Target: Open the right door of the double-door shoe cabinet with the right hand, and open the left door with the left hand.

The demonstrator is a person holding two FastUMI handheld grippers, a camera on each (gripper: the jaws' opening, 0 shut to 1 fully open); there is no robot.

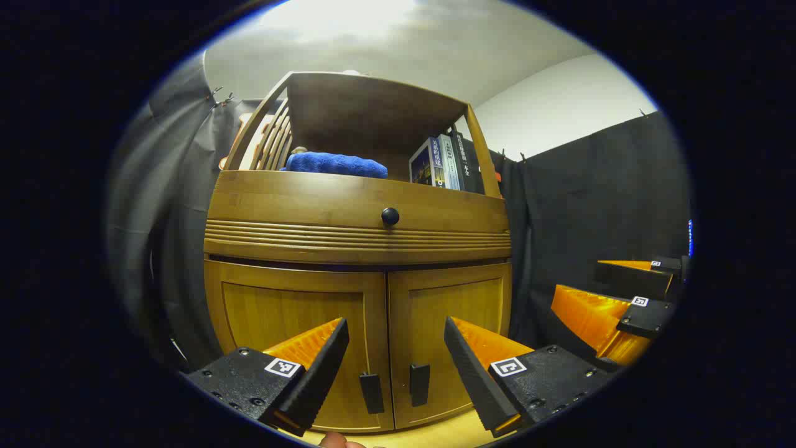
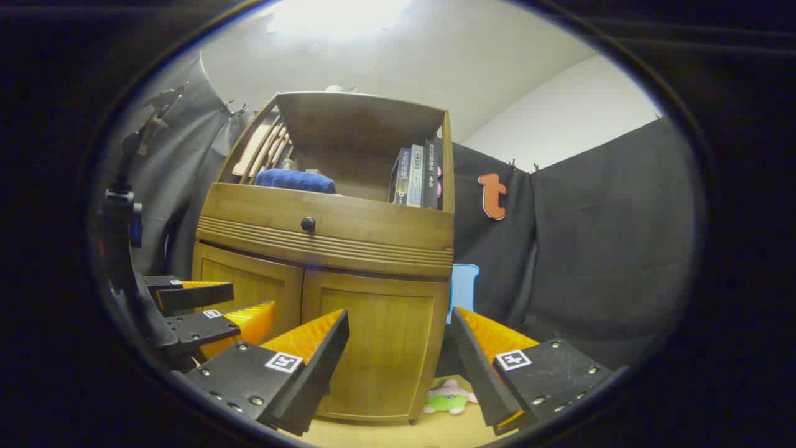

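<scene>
In the left gripper view, one wooden shoe cabinet (image 1: 357, 249) stands ahead with two closed doors and two dark handles. The left gripper (image 1: 396, 348) gapes wide, holding nothing; the left door handle (image 1: 372, 392) and right door handle (image 1: 419, 384) sit between its jaws, apart from them.

In the right gripper view, the right gripper (image 2: 399, 342) is spread wide and empty, the panelled right door (image 2: 373, 351) between its jaws. One round knob (image 2: 308, 224), one blue folded cloth (image 2: 295, 180) and three upright books (image 2: 415, 175) lie above.

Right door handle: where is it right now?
In the left gripper view the right door handle sits low on the closed right door, just right of the centre seam, beside the left door handle.
</scene>
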